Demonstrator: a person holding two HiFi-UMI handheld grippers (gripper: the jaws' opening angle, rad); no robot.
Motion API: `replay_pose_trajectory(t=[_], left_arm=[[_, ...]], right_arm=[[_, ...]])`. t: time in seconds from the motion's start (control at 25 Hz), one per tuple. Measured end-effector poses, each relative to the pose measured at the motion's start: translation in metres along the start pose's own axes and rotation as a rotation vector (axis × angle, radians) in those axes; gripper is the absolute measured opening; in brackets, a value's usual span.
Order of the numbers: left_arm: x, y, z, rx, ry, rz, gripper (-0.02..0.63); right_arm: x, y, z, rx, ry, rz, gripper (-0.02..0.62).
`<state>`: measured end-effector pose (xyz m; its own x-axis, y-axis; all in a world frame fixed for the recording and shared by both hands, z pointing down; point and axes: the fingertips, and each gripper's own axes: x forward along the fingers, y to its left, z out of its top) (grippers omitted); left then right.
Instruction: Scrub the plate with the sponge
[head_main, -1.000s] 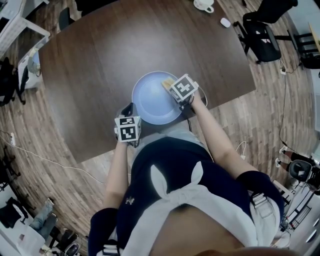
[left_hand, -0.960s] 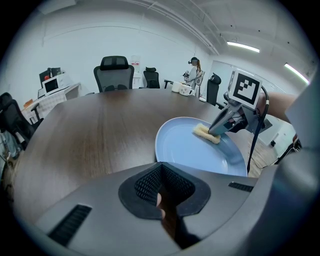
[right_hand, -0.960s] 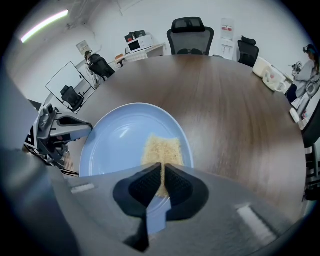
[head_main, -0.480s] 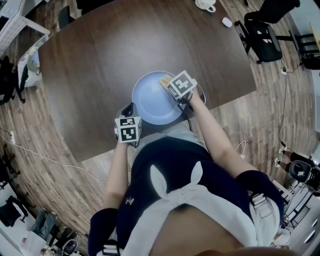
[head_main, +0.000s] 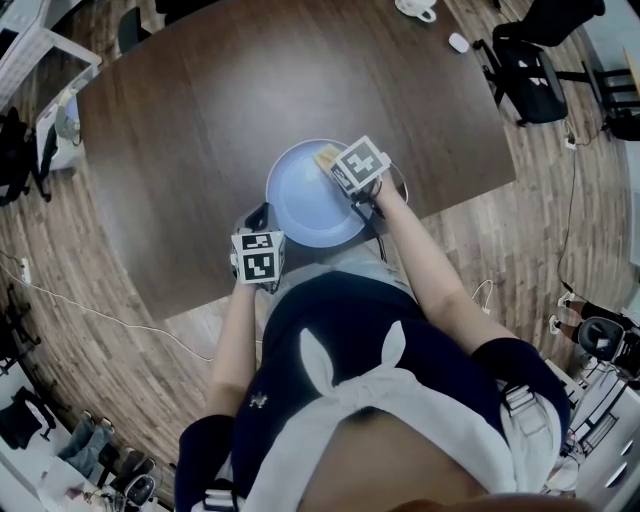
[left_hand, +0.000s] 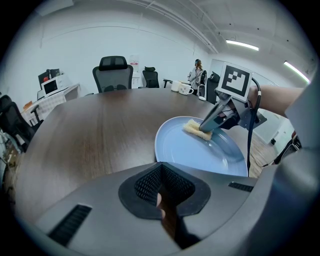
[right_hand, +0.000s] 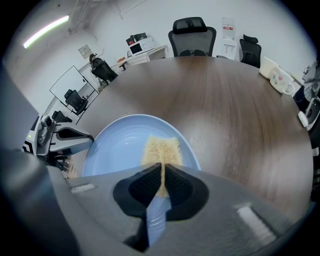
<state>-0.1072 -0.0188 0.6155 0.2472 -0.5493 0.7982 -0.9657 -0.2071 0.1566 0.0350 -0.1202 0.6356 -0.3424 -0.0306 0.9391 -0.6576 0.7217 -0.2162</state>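
Note:
A round light-blue plate (head_main: 300, 205) lies on the dark wooden table (head_main: 200, 130), close to its near edge. A yellow sponge (head_main: 325, 157) rests flat on the plate's far right part. My right gripper (head_main: 337, 163) is shut on the sponge (right_hand: 161, 148) and presses it down on the plate (right_hand: 117, 145). In the left gripper view the sponge (left_hand: 196, 129) shows under the right gripper's fingertips (left_hand: 206, 126). My left gripper (head_main: 259, 216) sits just left of the plate's near rim, with its jaws shut (left_hand: 161, 172) and nothing between them.
White cups (head_main: 409, 9) and a small white object (head_main: 457, 43) stand at the table's far right edge. Black office chairs (head_main: 522, 68) are beyond it. A cable (left_hand: 248, 150) hangs from the right gripper beside the plate. The table's near edge (head_main: 210, 300) runs right under my arms.
My right gripper has slid the sponge a little farther away across the plate. The left gripper and the plate have stayed where they were.

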Motion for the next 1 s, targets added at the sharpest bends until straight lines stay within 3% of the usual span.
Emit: replay_pose_trajectory(t=[1.0], left_arm=[[0.004,0.006,-0.004,0.002,-0.009,0.011,0.006]], right_arm=[[0.013,0.031,0.02,-0.029,-0.072,0.024,0.021]])
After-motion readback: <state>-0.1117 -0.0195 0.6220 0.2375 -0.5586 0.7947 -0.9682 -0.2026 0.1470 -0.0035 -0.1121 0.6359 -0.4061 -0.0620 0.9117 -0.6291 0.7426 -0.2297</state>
